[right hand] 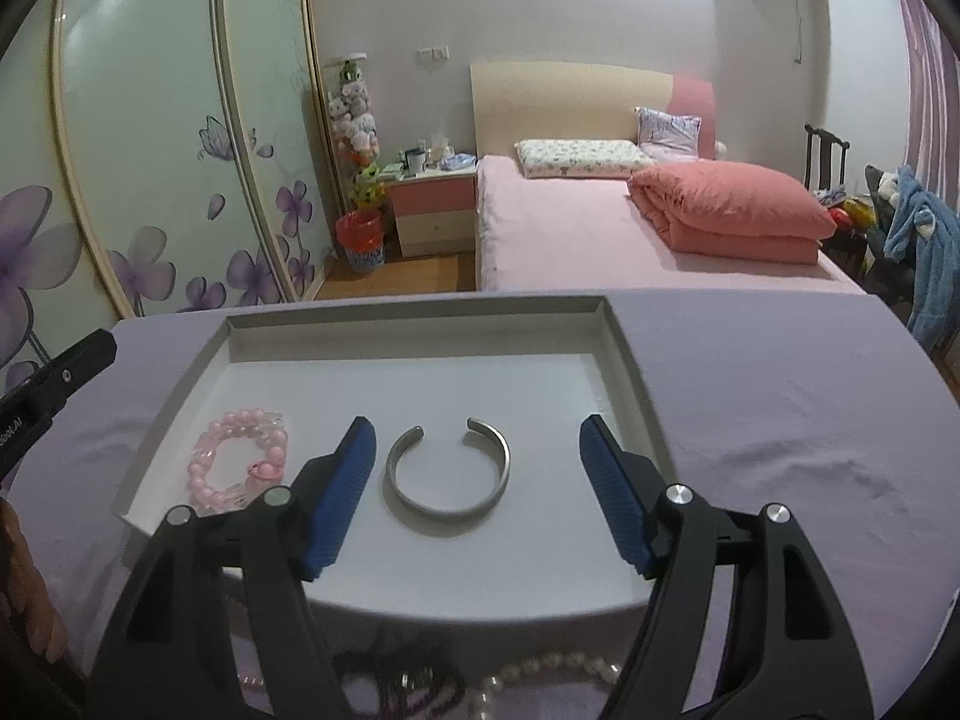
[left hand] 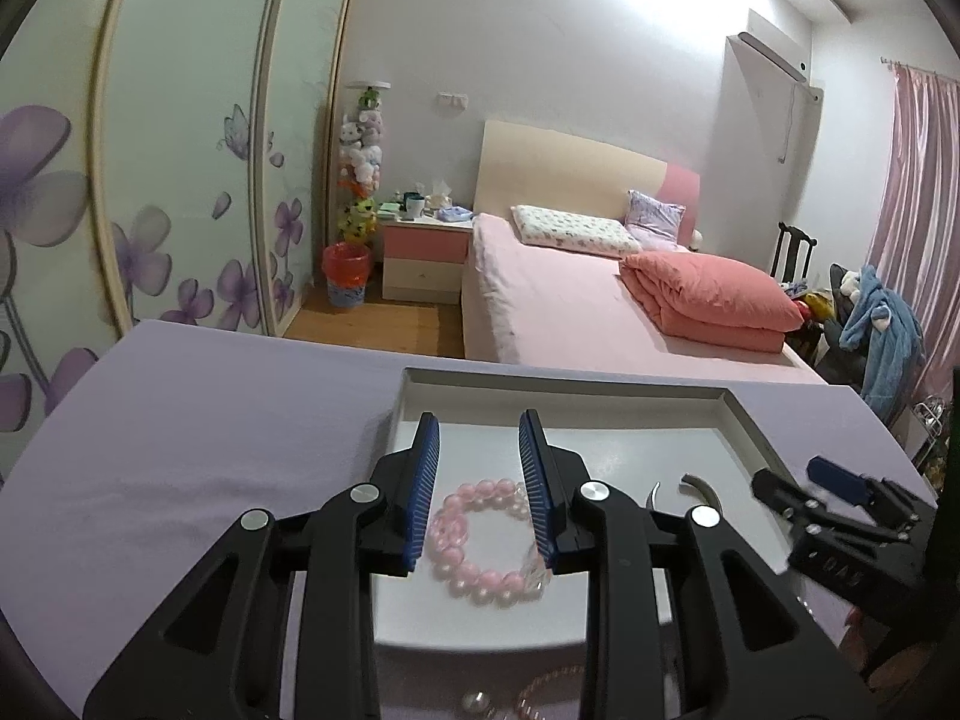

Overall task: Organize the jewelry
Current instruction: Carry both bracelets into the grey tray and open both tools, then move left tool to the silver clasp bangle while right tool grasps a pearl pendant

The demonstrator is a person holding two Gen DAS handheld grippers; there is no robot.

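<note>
A pink bead bracelet (left hand: 480,546) lies flat in the white tray (left hand: 570,383). My left gripper (left hand: 479,420) hovers over it, open, its blue pads on either side and not pressing. In the right wrist view the same bracelet (right hand: 240,462) lies at the left of the tray (right hand: 420,307). A silver cuff bangle (right hand: 447,480) lies in the tray's middle, between the wide-open fingers of my right gripper (right hand: 475,422), untouched. Part of the bangle (left hand: 699,487) and the right gripper (left hand: 786,473) show at the right of the left wrist view.
The tray sits on a table under a lilac cloth (right hand: 780,420). A pearl necklace (right hand: 552,666) and dark beads (right hand: 408,684) lie on the cloth near me, with another pink bead bracelet (left hand: 546,690). Beyond the table's far edge are a bed and a flowered wardrobe.
</note>
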